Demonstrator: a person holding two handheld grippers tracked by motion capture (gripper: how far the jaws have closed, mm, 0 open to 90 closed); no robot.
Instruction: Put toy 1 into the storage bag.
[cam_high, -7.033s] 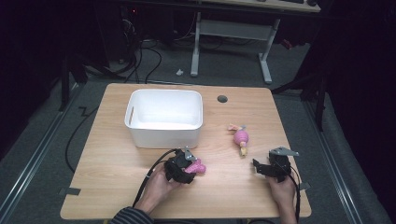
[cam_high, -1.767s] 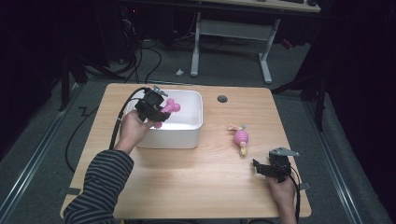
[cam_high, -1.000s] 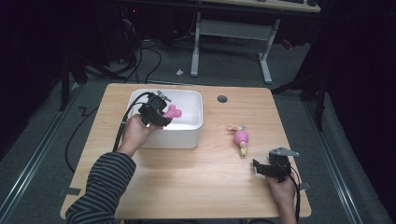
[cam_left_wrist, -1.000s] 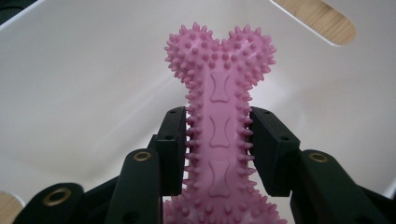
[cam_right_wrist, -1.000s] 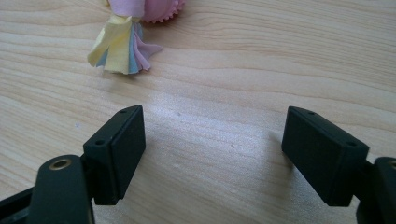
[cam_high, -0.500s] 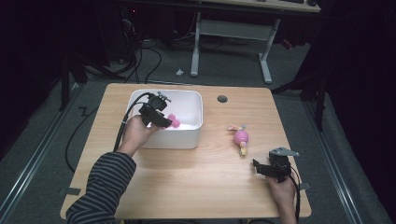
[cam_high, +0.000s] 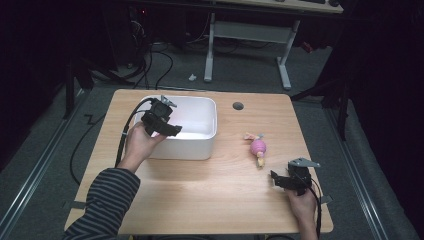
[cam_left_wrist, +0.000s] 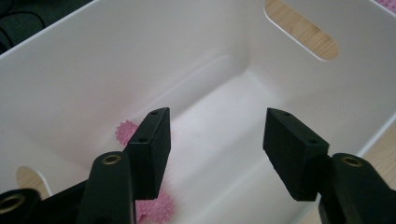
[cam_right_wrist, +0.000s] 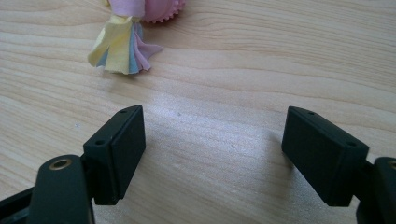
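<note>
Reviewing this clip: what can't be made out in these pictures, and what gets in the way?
- Pink spiky toy in the white plastic bin: left gripper view, mostly behind the left gripper's near jaw, so its full shape is unclear.
- Pink toy with pastel tassel on the wooden table: right gripper view, body cut off by the top edge.
- Same toy: high view, too small for detail.

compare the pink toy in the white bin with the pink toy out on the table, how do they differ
The pink toy in the bin lies on the floor of the white bin, mostly hidden behind the open left gripper; the pink toy on the table lies in plain sight on bare wood. The table toy shows a pastel tassel; none can be made out on the bin toy. Both are pink with bumpy edges.
</note>
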